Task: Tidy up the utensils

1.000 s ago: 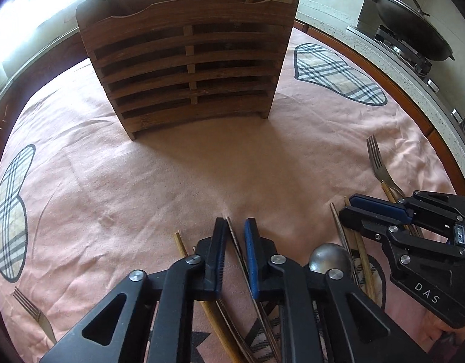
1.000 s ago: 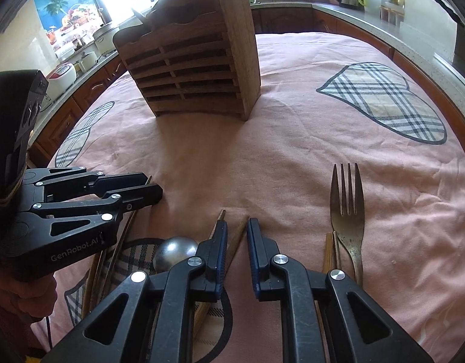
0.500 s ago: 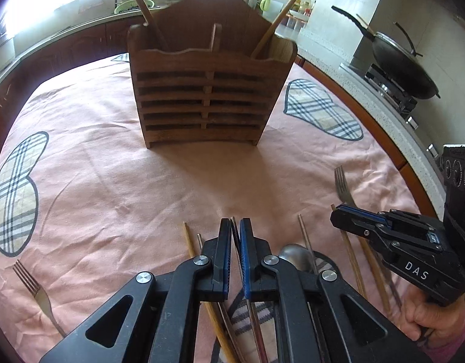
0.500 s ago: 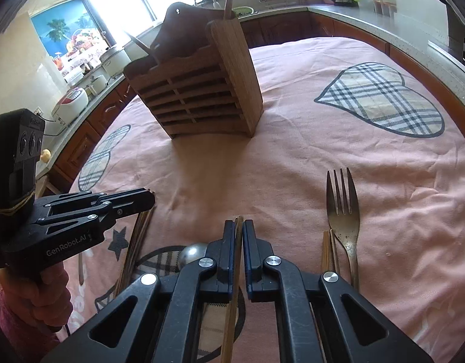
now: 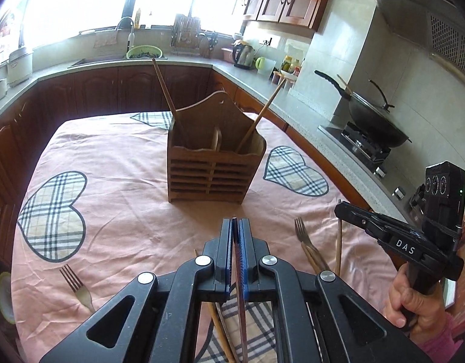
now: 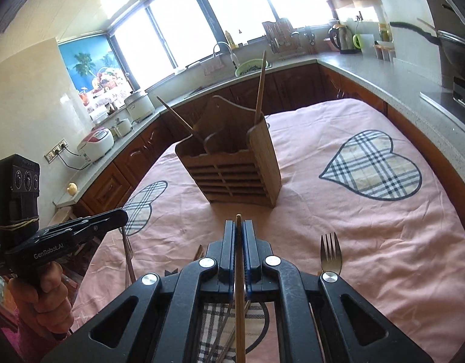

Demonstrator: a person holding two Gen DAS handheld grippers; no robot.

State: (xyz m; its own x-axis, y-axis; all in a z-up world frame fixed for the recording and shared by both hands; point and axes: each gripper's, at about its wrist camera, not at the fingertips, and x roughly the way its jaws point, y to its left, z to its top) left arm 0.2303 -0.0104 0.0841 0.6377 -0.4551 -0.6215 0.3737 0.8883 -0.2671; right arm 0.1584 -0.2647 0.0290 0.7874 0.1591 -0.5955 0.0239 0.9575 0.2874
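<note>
Wooden slatted holder (image 5: 216, 175) stood upright mid-table, two compartments, one chopstick leaning in each. Left gripper (image 5: 236, 227) clamped dark thin chopstick (image 5: 240, 275); right gripper (image 6: 238, 230) clamped wooden chopstick (image 6: 239, 290). Forks (image 5: 303, 236) lay on pink cloth (image 5: 126, 211) with plaid hearts. Kitchen counter (image 5: 90, 68), wok (image 5: 374, 121) around.

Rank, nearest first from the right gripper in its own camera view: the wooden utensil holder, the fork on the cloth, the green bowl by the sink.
From the right gripper:
1. Fork, just to its right on the cloth.
2. Wooden utensil holder, straight ahead, mid-table.
3. Green bowl, far back on the counter by the sink.
</note>
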